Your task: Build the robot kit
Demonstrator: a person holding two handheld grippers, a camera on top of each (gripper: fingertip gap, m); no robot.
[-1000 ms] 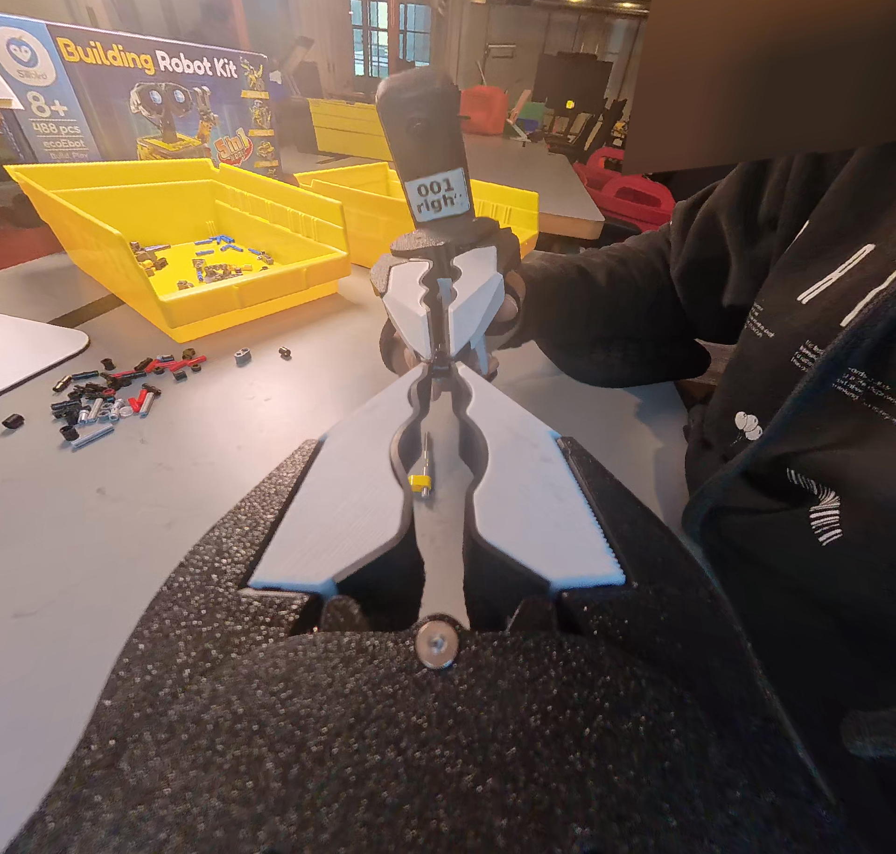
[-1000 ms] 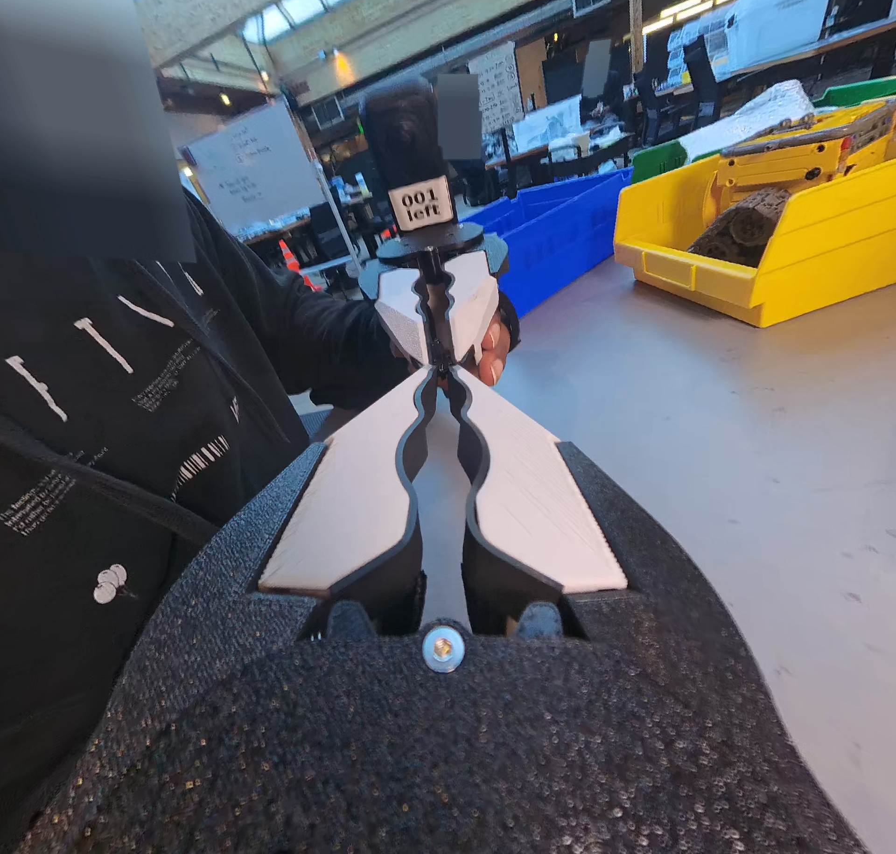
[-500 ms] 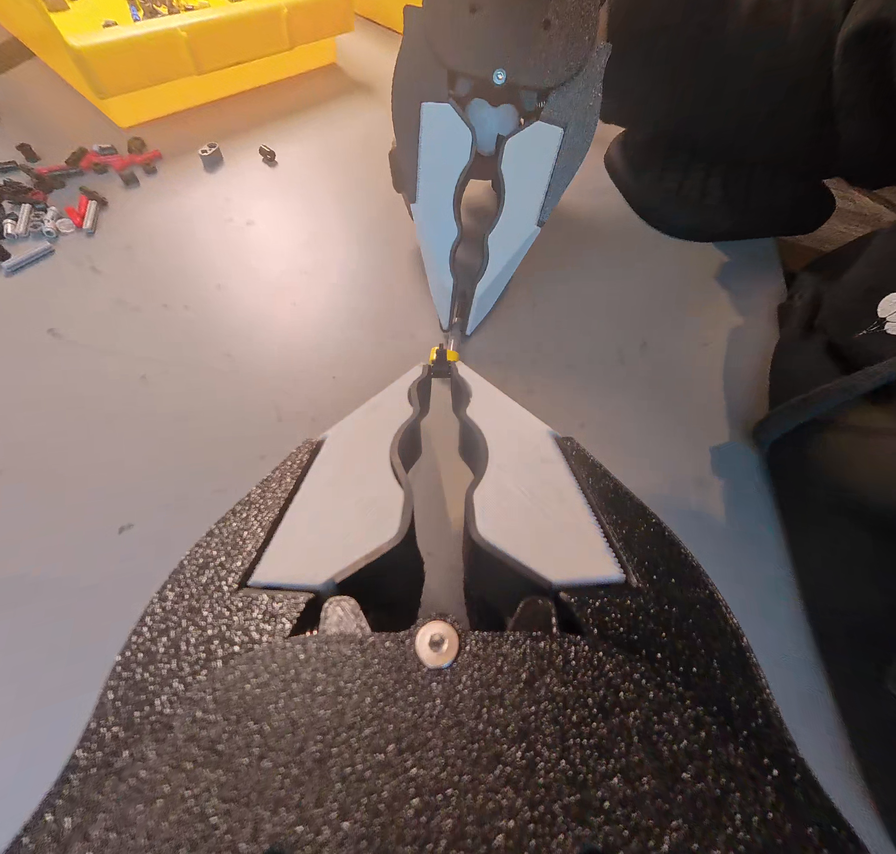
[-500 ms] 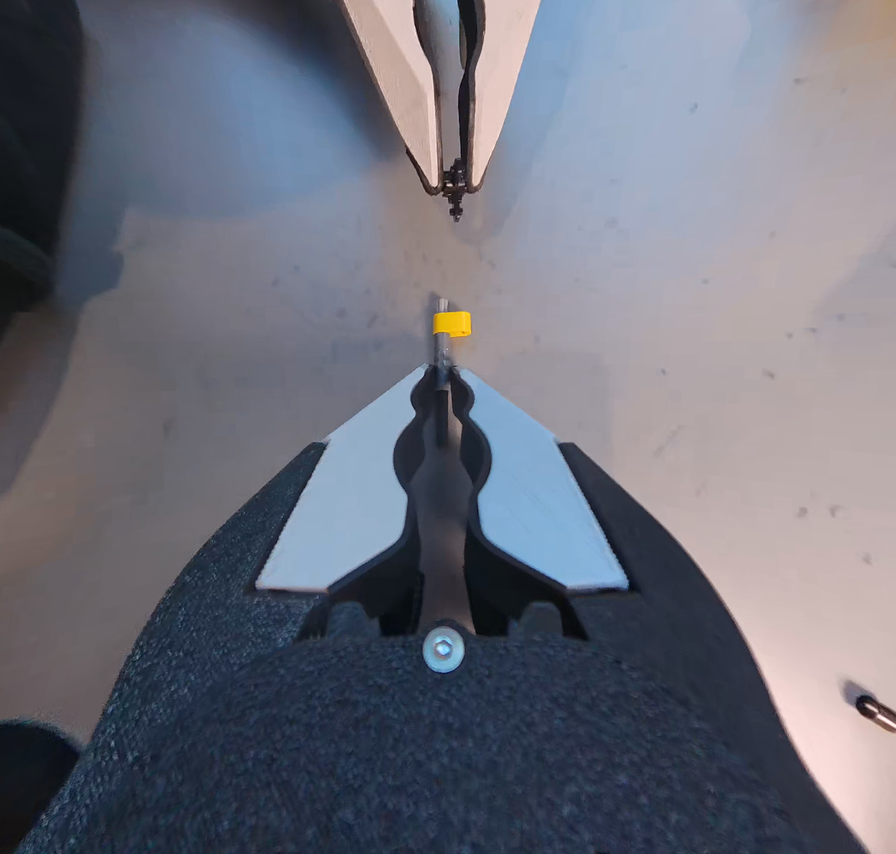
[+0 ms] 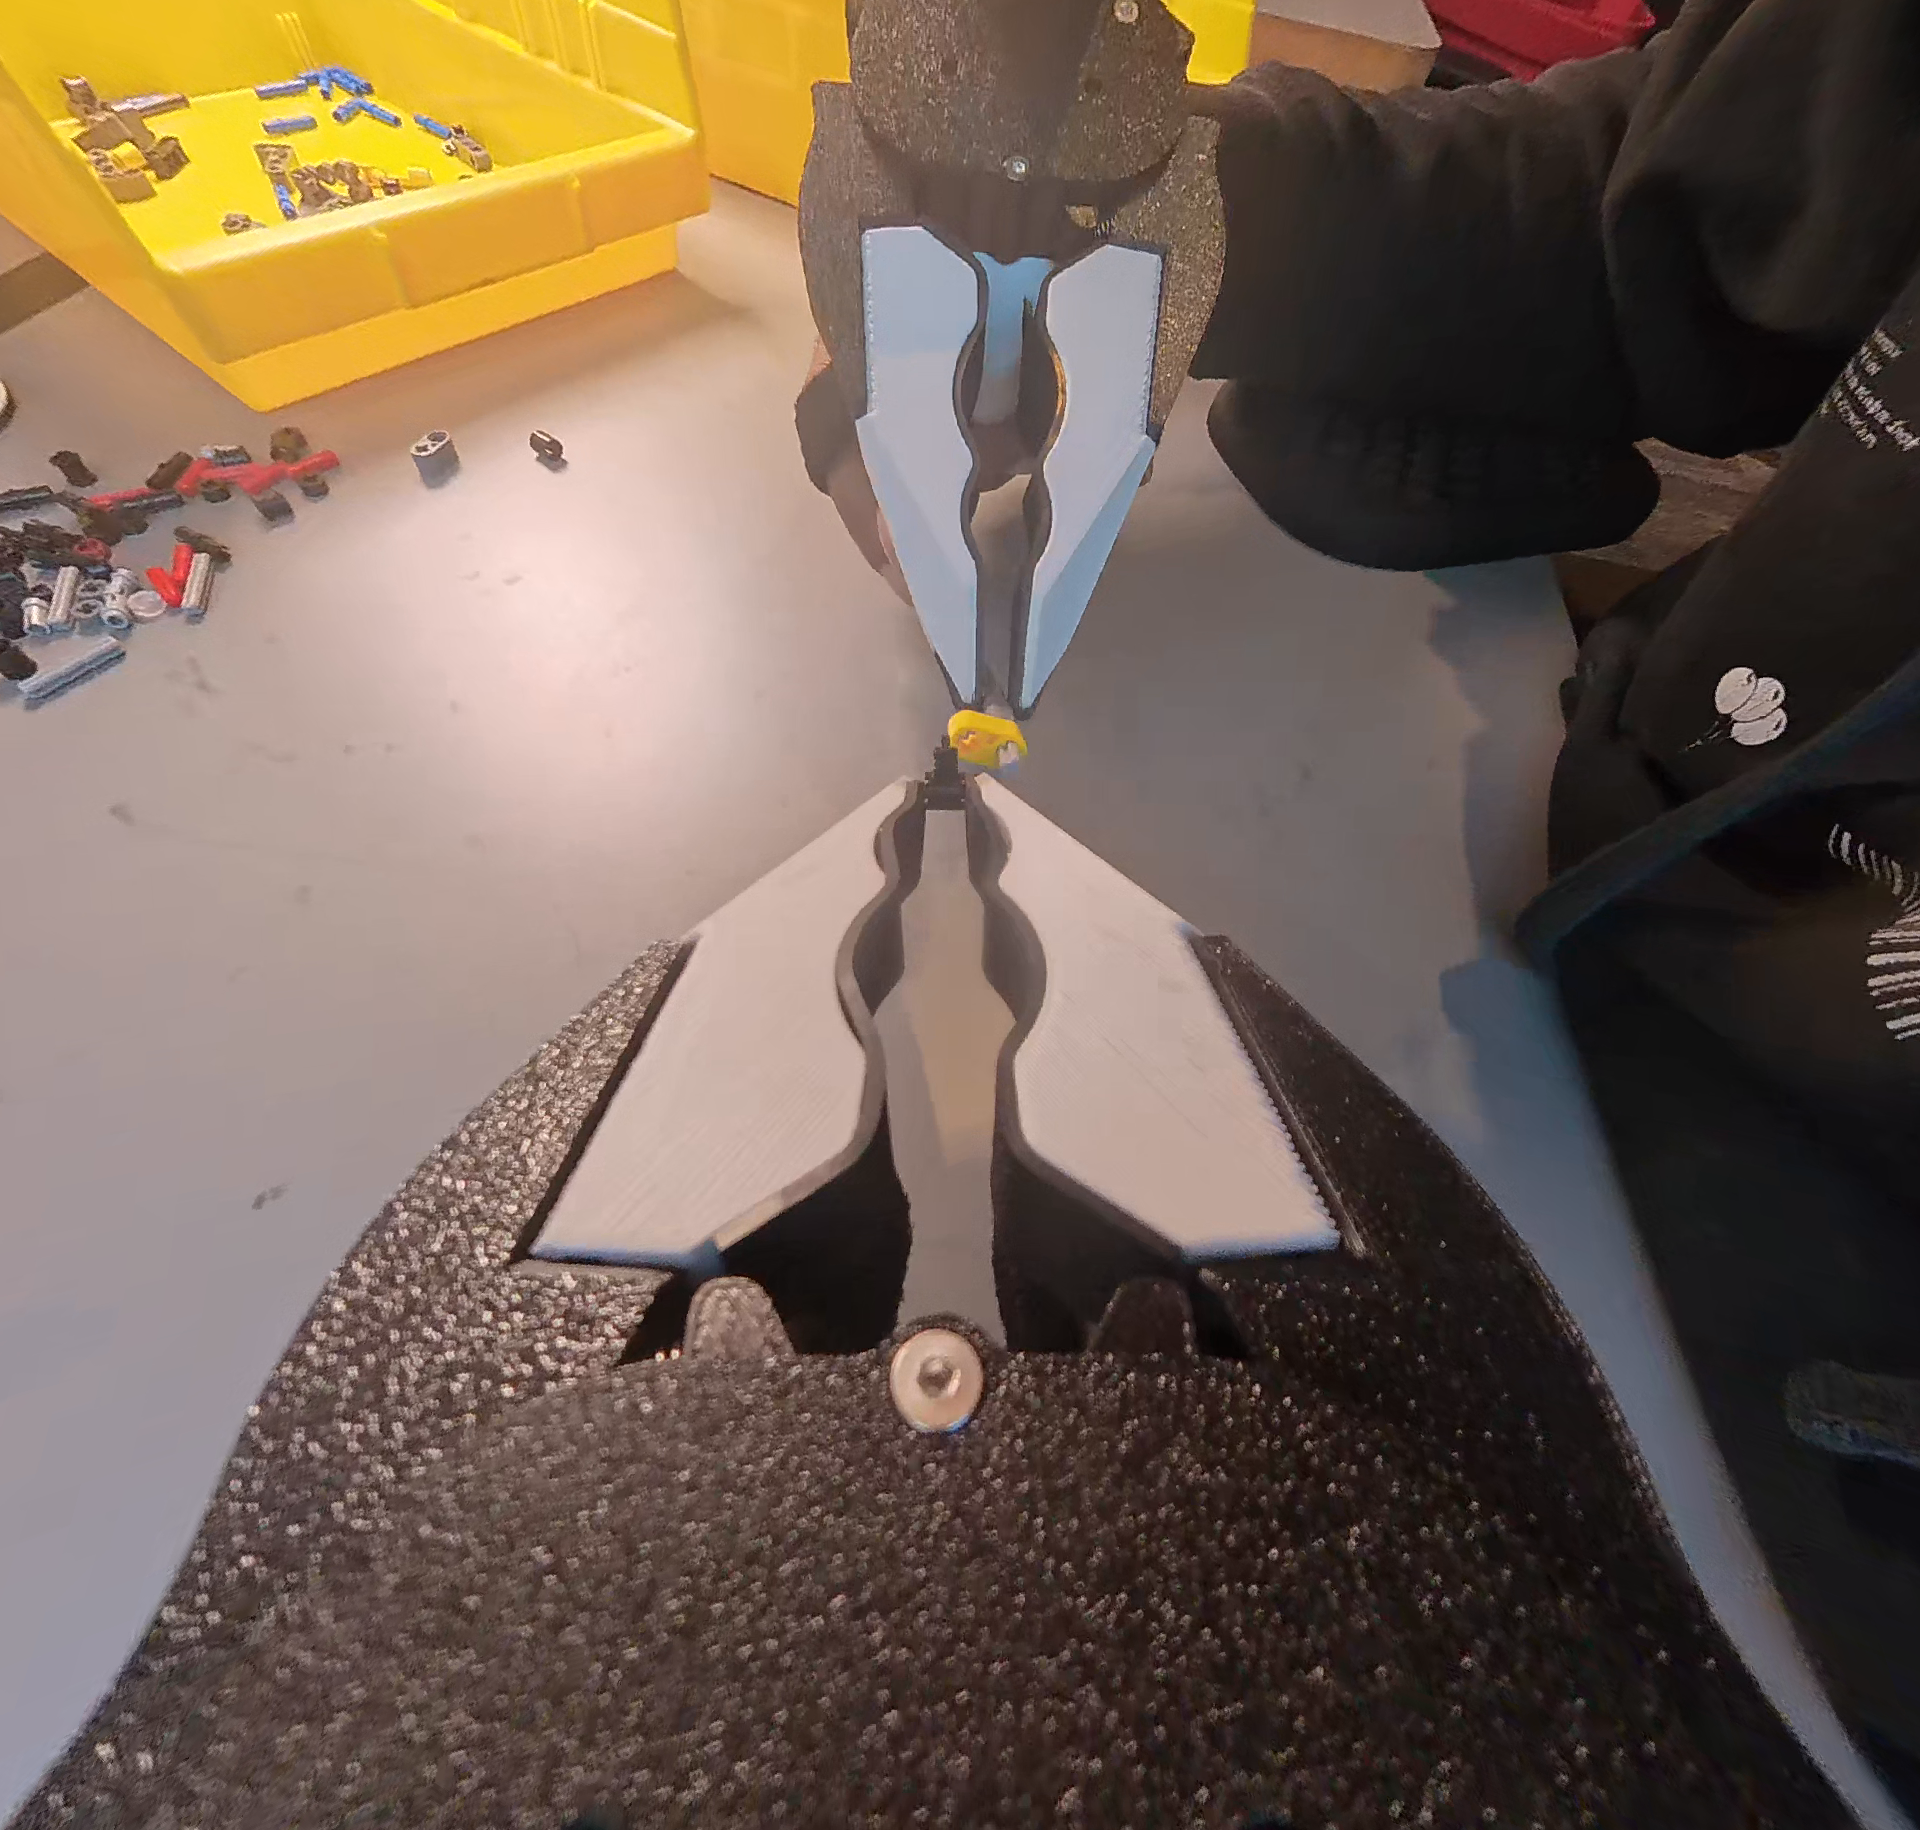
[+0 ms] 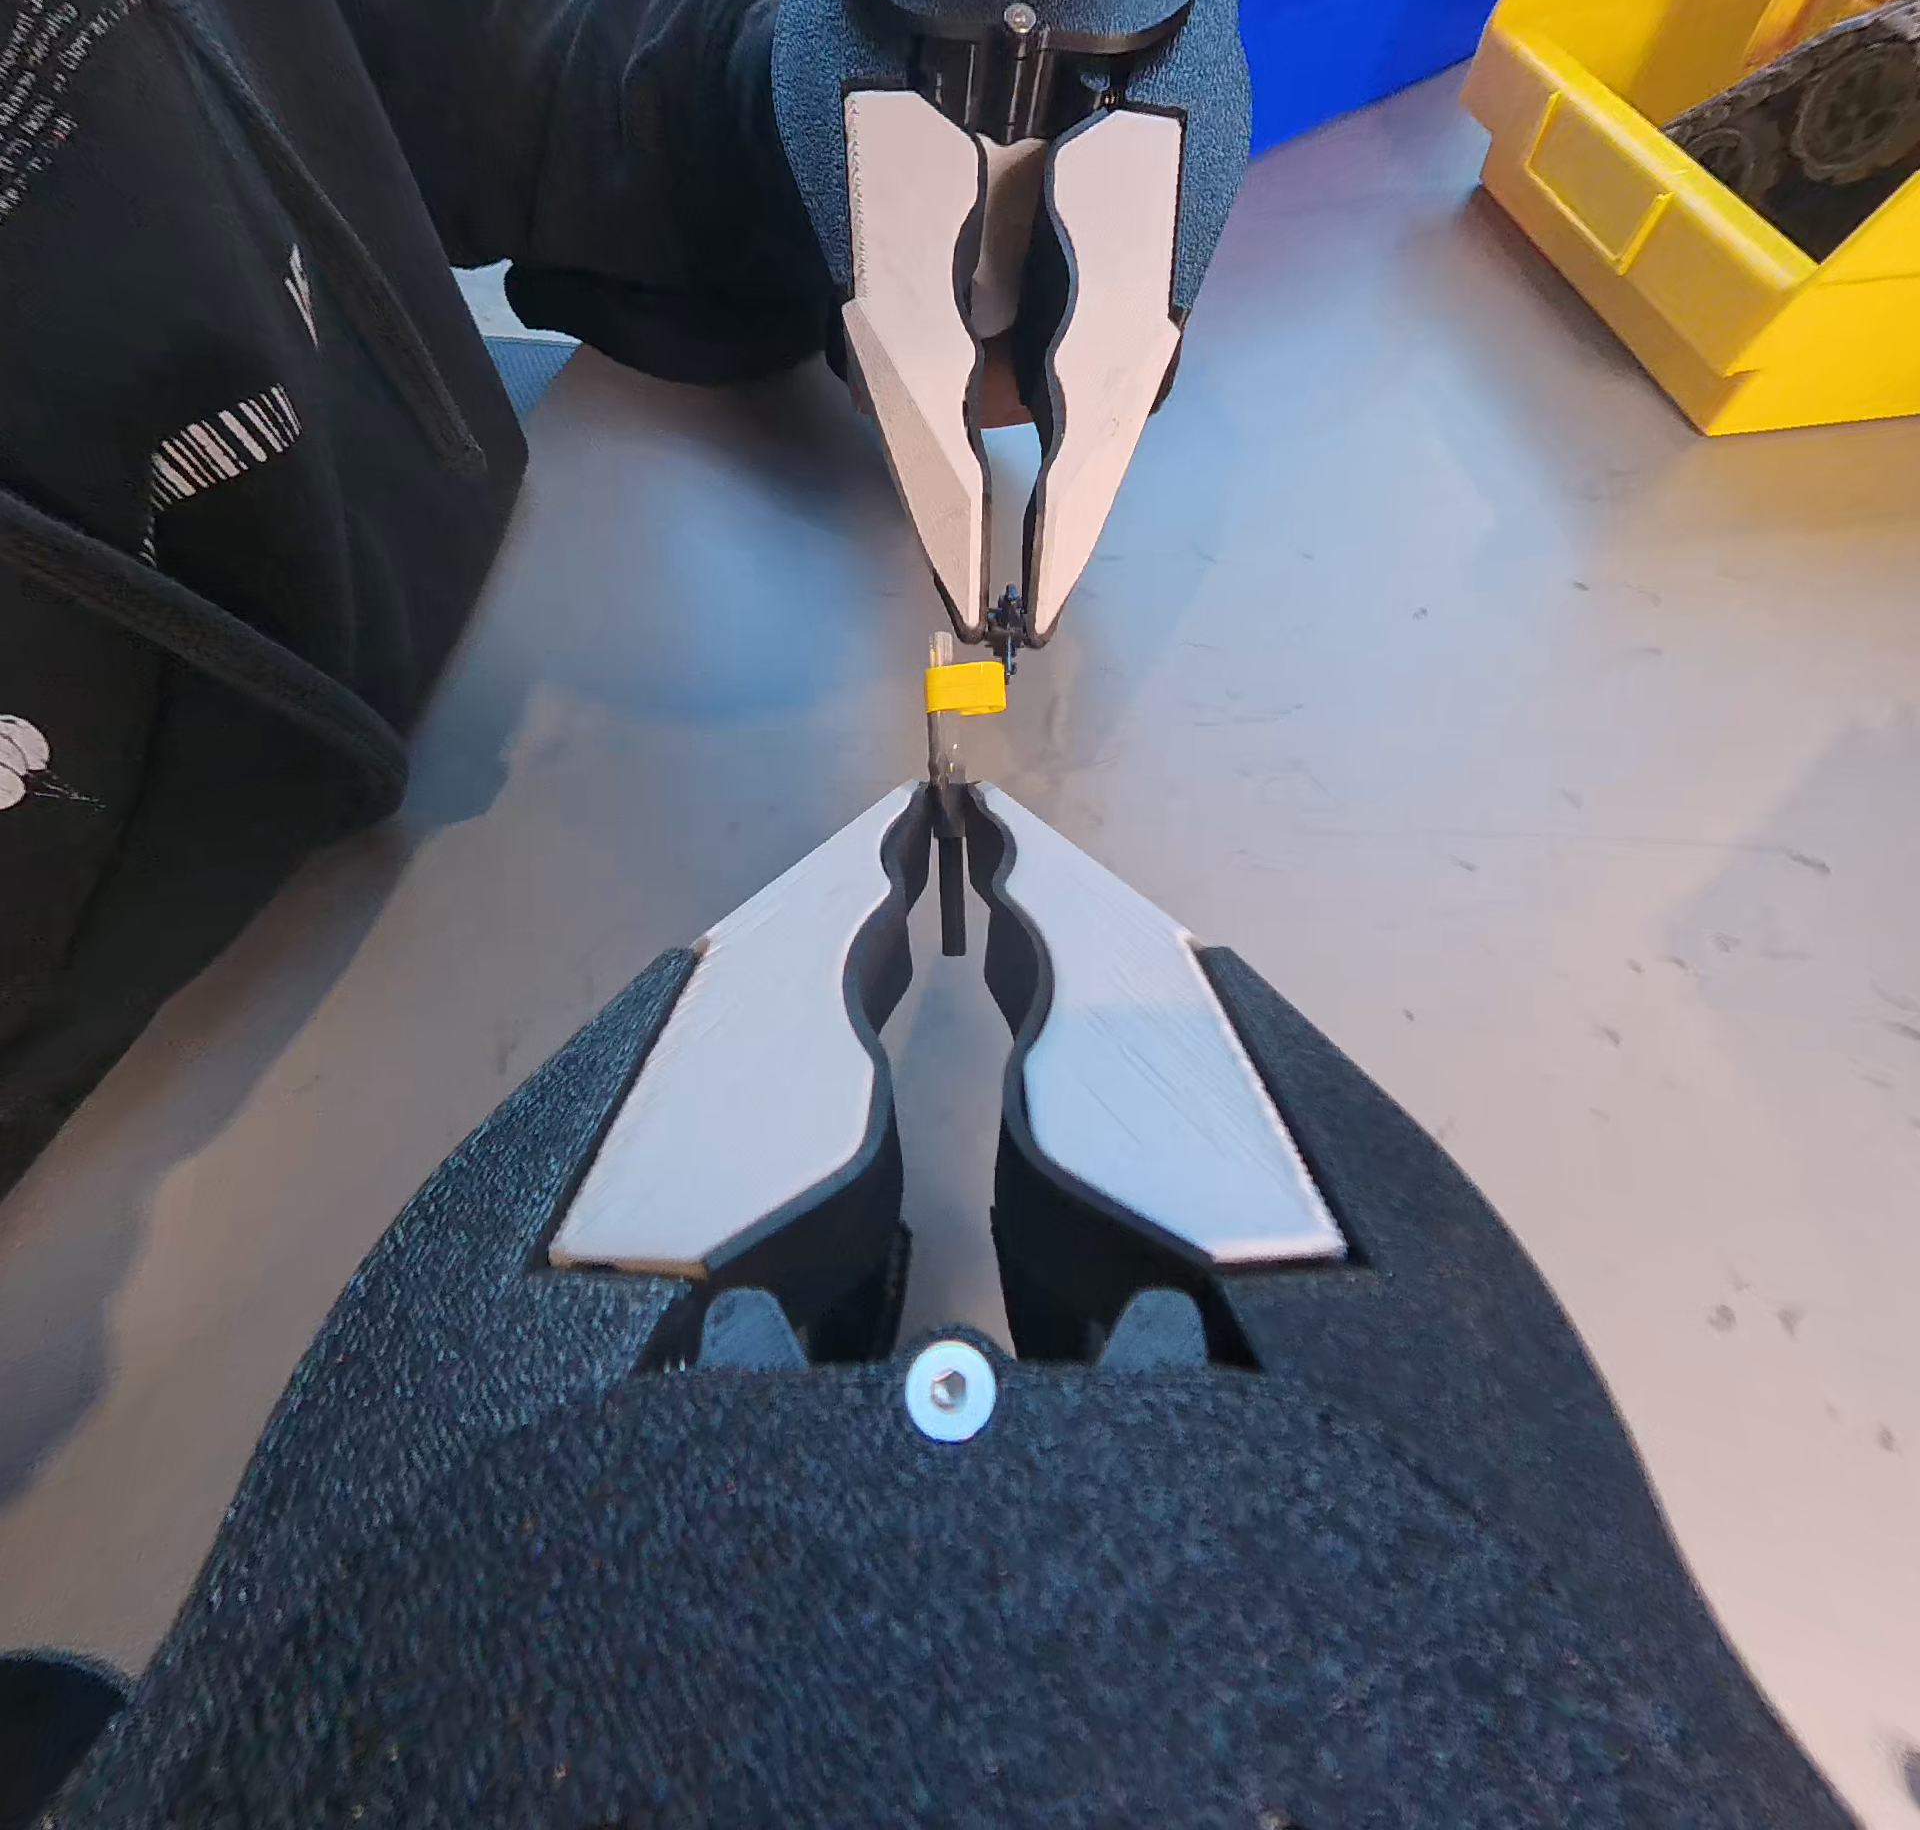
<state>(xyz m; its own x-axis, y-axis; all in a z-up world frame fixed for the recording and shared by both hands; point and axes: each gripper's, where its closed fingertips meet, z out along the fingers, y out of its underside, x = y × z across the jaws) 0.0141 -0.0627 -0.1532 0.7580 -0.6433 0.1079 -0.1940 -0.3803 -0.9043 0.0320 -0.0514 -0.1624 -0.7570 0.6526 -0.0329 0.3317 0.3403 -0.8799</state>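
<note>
A: The right gripper (image 6: pixel 945 793) has its jaws closed on a thin dark axle (image 6: pixel 950 876). The axle's long axis runs straight forward along the fingers and sticks out past the tips, toward the other gripper. One yellow connector (image 6: pixel 966 688) sits across it near the far end, at right angles to the axle.

B: And the left gripper (image 5: pixel 943 793)?

A: Its jaws are pinched on one small black pin (image 5: pixel 944 770), which pokes forward out of the tips. In the right wrist view the pin (image 6: pixel 1006 622) hangs at the left gripper (image 6: pixel 1006 627) tips and touches, or nearly touches, one end of the connector.

B: So the two grippers face each other?

A: Yes, tip to tip, just above the grey surface (image 5: pixel 416 845). In the left wrist view the right gripper (image 5: pixel 995 705) points back at the camera, with the connector (image 5: pixel 987 736) just at its tips.

B: Farther out?

A: To the left lie loose small parts (image 5: pixel 125 554), black, red and silver, too many and too small to count. Behind them stands one yellow bin (image 5: pixel 343 253) with more parts inside, and a second behind it. The right wrist view shows one yellow bin (image 6: pixel 1662 253) at the far right and one blue bin (image 6: pixel 1351 14) beside it. A black sleeve (image 5: pixel 1455 305) reaches to the right gripper.
</note>
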